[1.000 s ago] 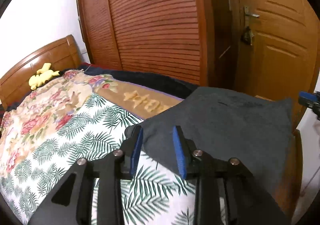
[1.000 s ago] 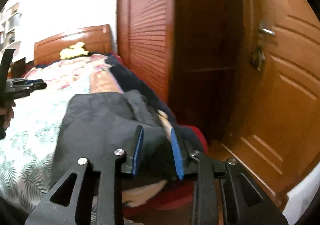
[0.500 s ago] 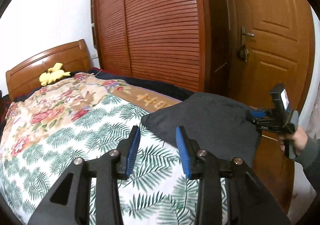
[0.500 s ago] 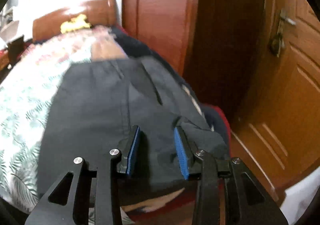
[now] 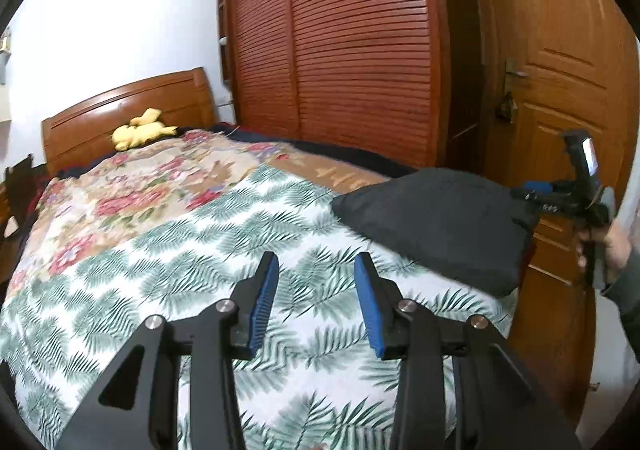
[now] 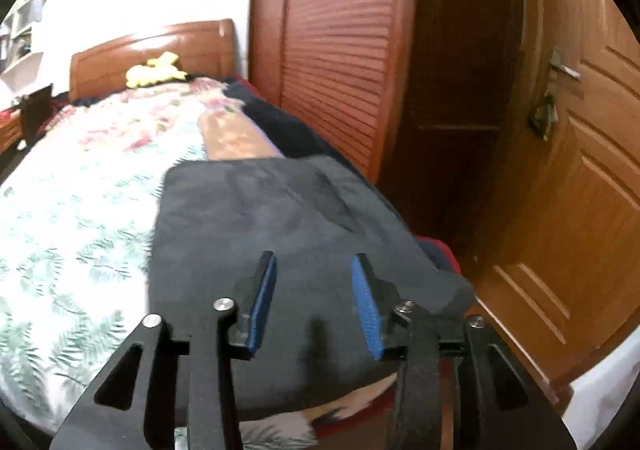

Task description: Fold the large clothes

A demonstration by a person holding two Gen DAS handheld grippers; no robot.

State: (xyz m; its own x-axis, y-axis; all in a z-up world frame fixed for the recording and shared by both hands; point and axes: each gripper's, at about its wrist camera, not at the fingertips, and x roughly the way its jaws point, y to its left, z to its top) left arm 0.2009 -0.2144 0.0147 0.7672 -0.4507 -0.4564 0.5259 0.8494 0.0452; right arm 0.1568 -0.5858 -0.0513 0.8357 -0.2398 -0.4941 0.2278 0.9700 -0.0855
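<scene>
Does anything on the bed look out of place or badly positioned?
Yes: the folded dark garment lies at the bed's corner, and its near edge hangs past the leaf-print cover. It might slide off. The yellow plush toy near the headboard looks normal.

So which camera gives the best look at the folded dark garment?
The right wrist view: the dark garment fills the middle, its folds visible beyond open blue pads. The left wrist view shows it small, off right on the bed's corner.

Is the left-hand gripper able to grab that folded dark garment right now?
Probably not without moving. The left gripper hangs over bare leaf-print bedspread, open and empty, with the dark garment off to its right near the bed's corner. Nothing blocks the way.
</scene>
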